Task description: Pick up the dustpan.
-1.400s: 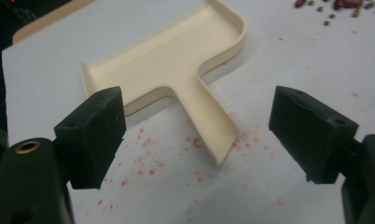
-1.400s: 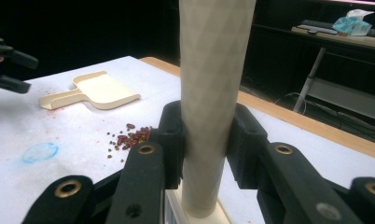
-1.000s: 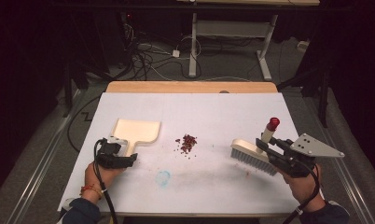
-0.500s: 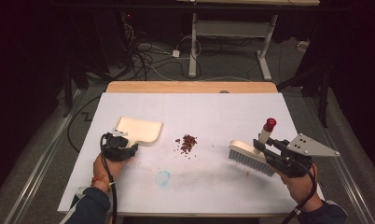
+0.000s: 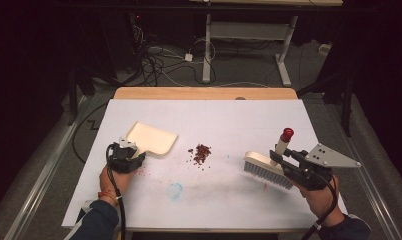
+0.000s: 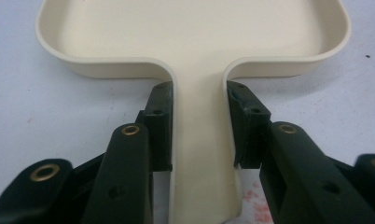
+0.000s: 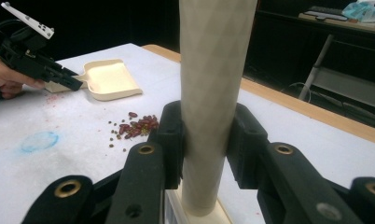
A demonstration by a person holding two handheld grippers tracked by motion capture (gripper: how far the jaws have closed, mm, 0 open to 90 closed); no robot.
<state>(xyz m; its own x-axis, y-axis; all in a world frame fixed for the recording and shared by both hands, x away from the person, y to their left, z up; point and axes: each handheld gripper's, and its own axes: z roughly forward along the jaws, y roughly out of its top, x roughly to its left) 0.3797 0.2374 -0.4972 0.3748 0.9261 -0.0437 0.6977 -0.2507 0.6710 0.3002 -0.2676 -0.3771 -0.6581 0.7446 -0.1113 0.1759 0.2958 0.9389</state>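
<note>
A cream dustpan (image 5: 152, 138) lies flat on the white table at the left, pan mouth facing away from me. My left gripper (image 5: 133, 151) has just been closing and is shut on its handle. In the left gripper view both pads press the sides of the dustpan handle (image 6: 199, 140), just behind the pan (image 6: 195, 32). My right gripper (image 5: 285, 156) is shut on the upright, red-tipped handle (image 7: 216, 70) of a hand brush (image 5: 265, 170), whose bristles rest on the table at the right. A small pile of reddish-brown crumbs (image 5: 201, 153) lies between dustpan and brush.
A faint blue smear (image 5: 175, 190) marks the sheet in front of the crumbs. The table's wooden far edge (image 5: 204, 93) borders a dark floor with cables and a desk frame (image 5: 209, 45). In the right gripper view the left gripper (image 7: 69, 81) reaches the dustpan (image 7: 111, 79).
My left gripper has moved forward and to the right onto the dustpan handle and closed on it, and the pan has turned slightly. The right gripper and brush have stayed put.
</note>
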